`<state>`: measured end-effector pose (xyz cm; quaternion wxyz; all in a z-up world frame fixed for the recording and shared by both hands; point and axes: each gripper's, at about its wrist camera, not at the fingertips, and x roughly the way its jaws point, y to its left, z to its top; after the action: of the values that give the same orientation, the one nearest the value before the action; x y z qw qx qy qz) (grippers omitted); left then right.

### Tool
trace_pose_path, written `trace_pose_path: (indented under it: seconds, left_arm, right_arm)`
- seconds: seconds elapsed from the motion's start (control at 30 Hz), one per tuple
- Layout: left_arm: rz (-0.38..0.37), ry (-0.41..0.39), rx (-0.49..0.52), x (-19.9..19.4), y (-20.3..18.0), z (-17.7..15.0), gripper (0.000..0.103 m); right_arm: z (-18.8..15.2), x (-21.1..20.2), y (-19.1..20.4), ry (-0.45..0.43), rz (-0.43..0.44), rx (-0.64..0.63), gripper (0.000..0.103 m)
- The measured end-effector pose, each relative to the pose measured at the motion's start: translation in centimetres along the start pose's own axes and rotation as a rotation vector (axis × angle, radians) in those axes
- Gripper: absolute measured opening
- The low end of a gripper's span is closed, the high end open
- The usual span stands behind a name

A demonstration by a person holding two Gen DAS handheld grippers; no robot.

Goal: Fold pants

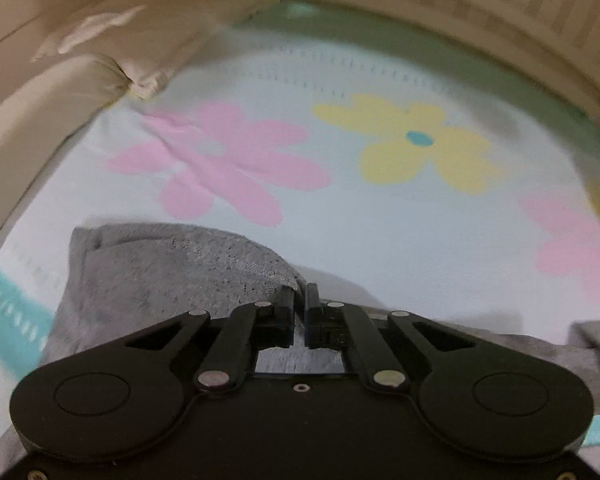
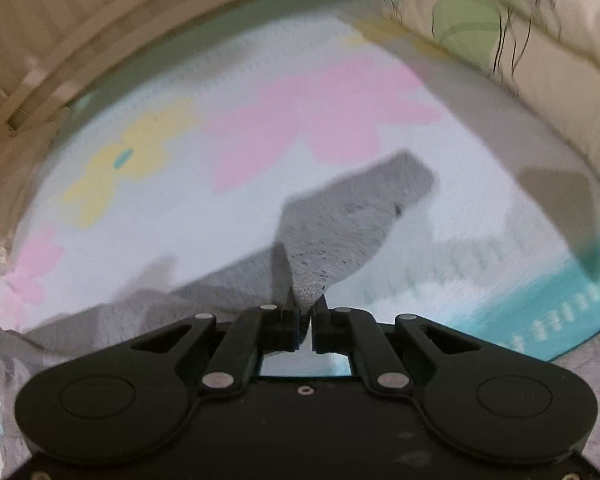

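Observation:
The grey knit pants (image 1: pixel 172 268) lie on a pale blue flowered bedsheet (image 1: pixel 380 220). My left gripper (image 1: pixel 300 292) is shut on a lifted edge of the pants, and the cloth drapes down to its left. In the right wrist view the pants (image 2: pixel 352 216) rise in a ridge from the sheet. My right gripper (image 2: pixel 306 304) is shut on another pinched edge of them. More grey cloth spreads to the lower left, under the gripper body.
The bedsheet (image 2: pixel 228 208) carries pink and yellow flowers and a teal border. A beige pillow (image 1: pixel 112 40) lies at the far left. A slatted wooden headboard (image 1: pixel 540 8) runs along the back. A leaf-patterned quilt (image 2: pixel 500 20) bunches at the right.

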<state>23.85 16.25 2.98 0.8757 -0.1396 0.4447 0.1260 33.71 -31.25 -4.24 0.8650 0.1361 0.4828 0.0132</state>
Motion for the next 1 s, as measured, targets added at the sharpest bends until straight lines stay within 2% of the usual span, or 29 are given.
trace_pose_path:
  seconds: [0.2,0.37,0.6,0.73,0.83,1.0]
  left_arm:
    - [-0.042,-0.081,0.029,-6.6,1.3,-4.9,0.006]
    - [-0.062,-0.077,0.007,-9.1,3.0,-10.2,0.006]
    - [-0.035,-0.004,0.007,-8.6,4.0,-16.8,0.005]
    - [-0.027,0.042,0.027,-8.1,3.6,-19.3,0.005]
    - [-0.013,0.052,0.091,-7.6,2.7,-20.2,0.005]
    - [-0.025,0.109,0.126,-6.1,1.7,-20.2,0.005]
  right_arm:
    - [-2.0,-6.3,-0.5,-0.027,0.048,-0.001,0.006]
    - [-5.2,-9.1,-1.9,0.016,0.064,-0.032,0.006]
    - [-10.2,-9.0,-3.7,0.144,0.088,-0.065,0.006]
    - [-11.9,-8.2,-5.5,0.158,0.098,-0.01,0.006]
    - [-12.4,-7.3,-6.2,0.174,0.098,-0.008,0.006]
    - [-13.2,-6.4,-6.4,0.241,0.08,-0.076,0.009]
